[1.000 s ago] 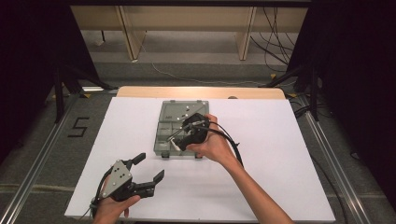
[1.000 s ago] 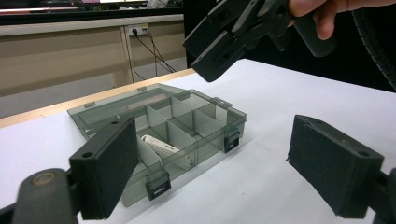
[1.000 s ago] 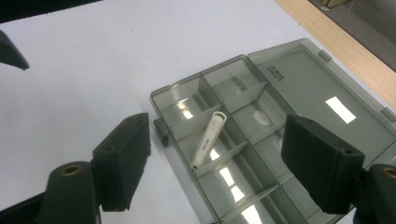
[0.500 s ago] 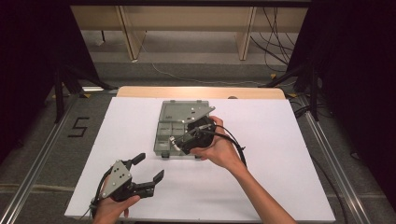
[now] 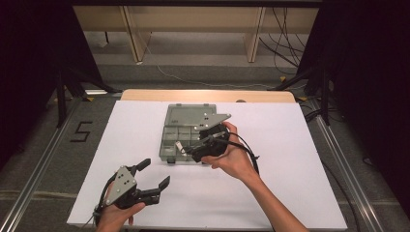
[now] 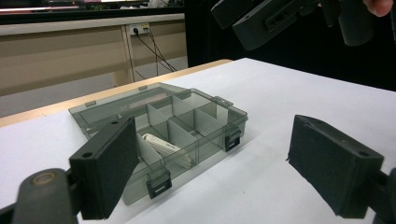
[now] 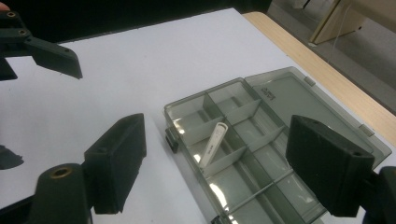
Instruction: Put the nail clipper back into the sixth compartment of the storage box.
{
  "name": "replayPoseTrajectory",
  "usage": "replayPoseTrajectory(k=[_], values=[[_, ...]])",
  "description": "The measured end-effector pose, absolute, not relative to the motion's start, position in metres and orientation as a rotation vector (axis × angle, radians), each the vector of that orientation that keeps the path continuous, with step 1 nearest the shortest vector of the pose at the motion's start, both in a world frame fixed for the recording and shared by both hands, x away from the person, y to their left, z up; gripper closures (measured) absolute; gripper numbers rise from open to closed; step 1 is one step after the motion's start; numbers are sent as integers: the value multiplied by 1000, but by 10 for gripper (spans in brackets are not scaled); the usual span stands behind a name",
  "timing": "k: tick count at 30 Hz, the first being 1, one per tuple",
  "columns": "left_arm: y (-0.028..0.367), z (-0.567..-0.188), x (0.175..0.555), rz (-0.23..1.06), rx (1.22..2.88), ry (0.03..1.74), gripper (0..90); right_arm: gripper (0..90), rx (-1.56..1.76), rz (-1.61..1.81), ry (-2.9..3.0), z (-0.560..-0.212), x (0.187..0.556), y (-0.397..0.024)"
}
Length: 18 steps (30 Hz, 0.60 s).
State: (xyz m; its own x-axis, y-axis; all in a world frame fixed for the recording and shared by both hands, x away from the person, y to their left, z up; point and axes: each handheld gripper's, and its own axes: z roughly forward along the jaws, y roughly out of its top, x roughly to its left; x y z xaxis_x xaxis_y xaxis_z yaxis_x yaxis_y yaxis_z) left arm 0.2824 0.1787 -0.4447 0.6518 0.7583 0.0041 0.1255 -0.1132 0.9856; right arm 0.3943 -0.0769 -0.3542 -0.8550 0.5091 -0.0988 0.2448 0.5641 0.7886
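A smoky grey compartment box [image 5: 175, 137] lies open mid-table, its lid [image 5: 186, 115] folded flat behind it. A small white stick [image 7: 212, 144] leans across a divider in one front compartment; it is also visible as the white stick [image 6: 161, 144]. My right gripper [image 5: 191, 151] hovers over the box's front right part, pointing left, open and holding nothing. Its own camera looks down on the box between the spread jaws of the right gripper [image 7: 224, 154]. My left gripper [image 5: 155, 174] rests near the table's front left, open and empty, aimed at the box as the left gripper [image 6: 219, 163].
The white table top [image 5: 290, 145] has free room on both sides of the box. A wooden strip [image 5: 208, 95] runs along the far edge. Table legs and cables stand on the floor beyond.
The right hand and its gripper have drawn back a little from over the box's middle toward its front edge. The left gripper has stayed put.
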Motion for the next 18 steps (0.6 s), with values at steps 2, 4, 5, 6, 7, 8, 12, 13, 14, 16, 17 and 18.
replayPoseTrajectory(k=[2, 4, 5, 6, 7, 8, 12, 13, 14, 16, 17, 18], values=[[179, -445, 283, 635, 1626, 737, 157, 212, 614, 1199, 2471, -353, 392, -79], [179, -445, 282, 630, 1623, 744, 157, 210, 619, 1205, 2464, -352, 390, -81], [179, -445, 282, 630, 1623, 743, 157, 204, 623, 1207, 2460, -351, 389, -81], [179, -445, 282, 630, 1623, 743, 157, 204, 617, 1213, 2460, -352, 389, -82], [179, -445, 282, 630, 1623, 744, 157, 204, 614, 1212, 2453, -352, 388, -83], [179, -445, 283, 633, 1624, 742, 157, 203, 614, 1215, 2452, -352, 387, -83], [179, -445, 282, 629, 1620, 760, 157, 202, 612, 1229, 2439, -353, 385, -87], [179, -445, 282, 631, 1621, 757, 156, 201, 622, 1232, 2431, -353, 384, -88], [179, -445, 282, 631, 1621, 757, 157, 201, 622, 1232, 2431, -353, 384, -88], [179, -445, 282, 626, 1621, 748, 157, 200, 624, 1250, 2416, -354, 382, -91], [179, -445, 283, 629, 1623, 740, 157, 199, 627, 1252, 2414, -355, 381, -92], [178, -445, 282, 617, 1619, 755, 157, 199, 630, 1257, 2417, -355, 380, -94]])
